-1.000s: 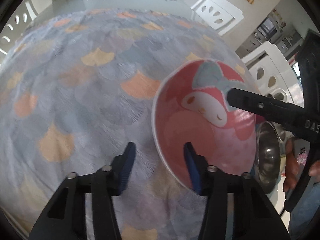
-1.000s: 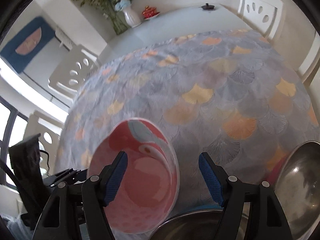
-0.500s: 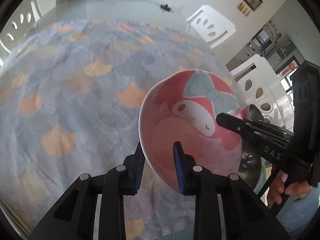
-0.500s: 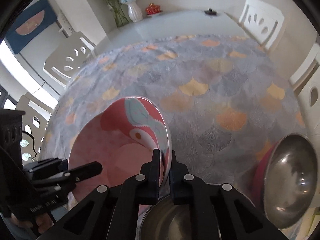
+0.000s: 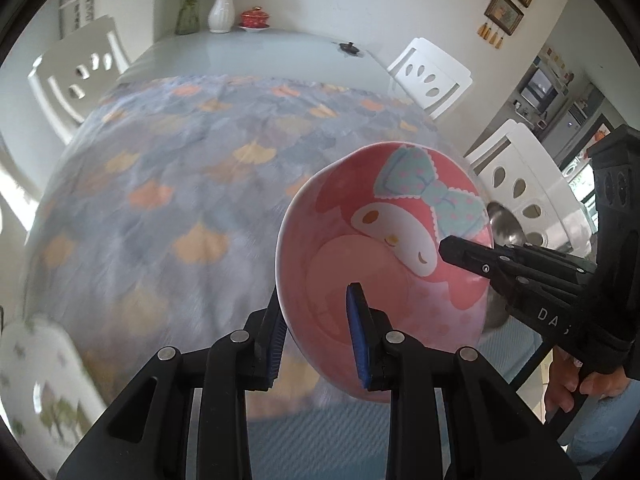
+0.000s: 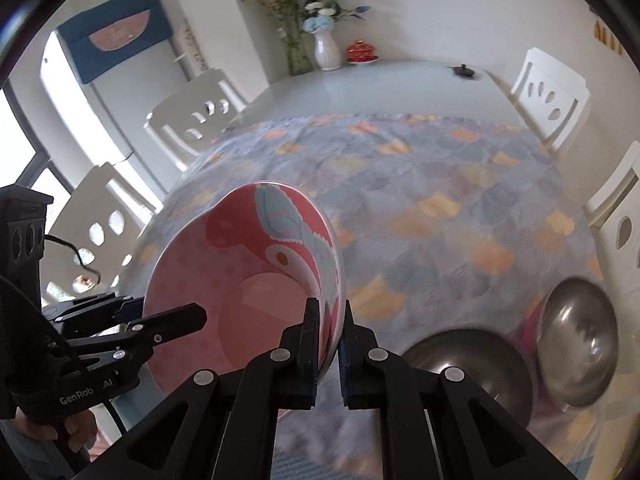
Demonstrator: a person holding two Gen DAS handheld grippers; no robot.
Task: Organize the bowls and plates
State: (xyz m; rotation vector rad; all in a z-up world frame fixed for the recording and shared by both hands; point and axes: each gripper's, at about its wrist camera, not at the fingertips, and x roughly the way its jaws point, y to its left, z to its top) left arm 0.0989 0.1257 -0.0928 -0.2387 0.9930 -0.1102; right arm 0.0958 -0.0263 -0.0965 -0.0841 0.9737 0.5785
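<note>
A pink bowl [image 5: 384, 248] with a cartoon face and a blue bow is held up above the table, tilted. My left gripper [image 5: 316, 340] is shut on its near rim, one blue pad inside and one outside. My right gripper [image 6: 329, 340] is shut on the opposite rim of the pink bowl [image 6: 248, 280]. Each gripper shows in the other's view: the right gripper [image 5: 452, 248] reaching in from the right, the left gripper [image 6: 196, 316] from the left. Two steel bowls [image 6: 472, 364] [image 6: 580, 328] sit on the table at the right.
The table carries a grey-blue cloth [image 5: 168, 208] with orange fan shapes. A white patterned dish [image 5: 44, 384] lies at the near left. White chairs [image 5: 432, 76] ring the table. A vase with flowers [image 6: 326, 48] and a red pot stand at the far end.
Both grippers closed on the pink bowl's rim and lifted it off the table. The views pulled back, showing more of the room and the steel bowls below.
</note>
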